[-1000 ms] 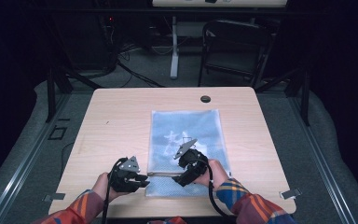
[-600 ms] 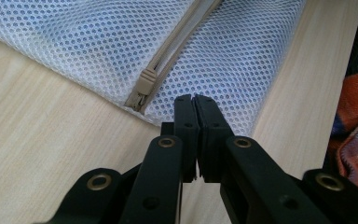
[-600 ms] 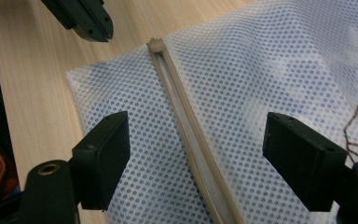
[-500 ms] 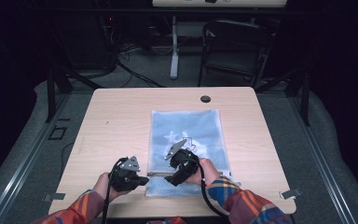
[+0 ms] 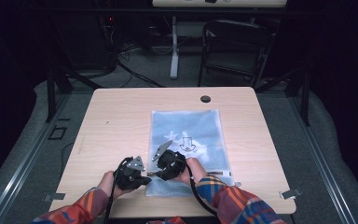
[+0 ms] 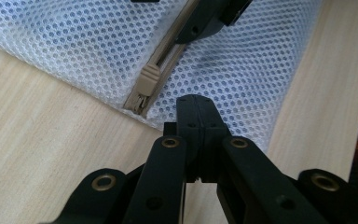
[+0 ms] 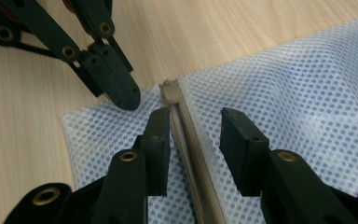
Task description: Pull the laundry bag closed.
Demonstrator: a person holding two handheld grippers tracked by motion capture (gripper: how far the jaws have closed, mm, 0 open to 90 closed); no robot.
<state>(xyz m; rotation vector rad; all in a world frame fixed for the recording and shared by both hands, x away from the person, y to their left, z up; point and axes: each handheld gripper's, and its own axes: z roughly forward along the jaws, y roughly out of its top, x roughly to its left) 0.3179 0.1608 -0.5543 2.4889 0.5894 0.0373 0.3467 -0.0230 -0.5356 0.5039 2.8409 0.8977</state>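
Bag: a pale blue mesh bag (image 5: 191,144) lies flat on the table (image 5: 116,121), right of centre, its near end at the front edge under the two grippers. A dark arrow-like print shows on it in the high view.
Zipper: a beige zipper (image 7: 191,140) runs across the bag's near end; in the left gripper view its slider (image 6: 147,79) sits near the end of the track, close to the bag's corner.
Left gripper: the left gripper (image 6: 196,105) has its jaws pressed fully together, tips on the mesh by the bag's corner, just beside the zipper's end. Whether a fold of mesh is pinched between them cannot be told. In the right gripper view its black tip (image 7: 121,93) rests on the mesh left of the zipper's end.
Right gripper: the right gripper (image 7: 196,135) has its jaws part open, astride the zipper track, and they have just been closing. The left pad is right next to the track; the right pad stands clear over the mesh. The pads do not yet pinch it.
Hands: both hands come in from the table's front edge in plaid sleeves (image 5: 242,205), the grippers close together.
Table: light wood, with a dark round grommet (image 5: 205,99) near the far edge, well apart from the bag.
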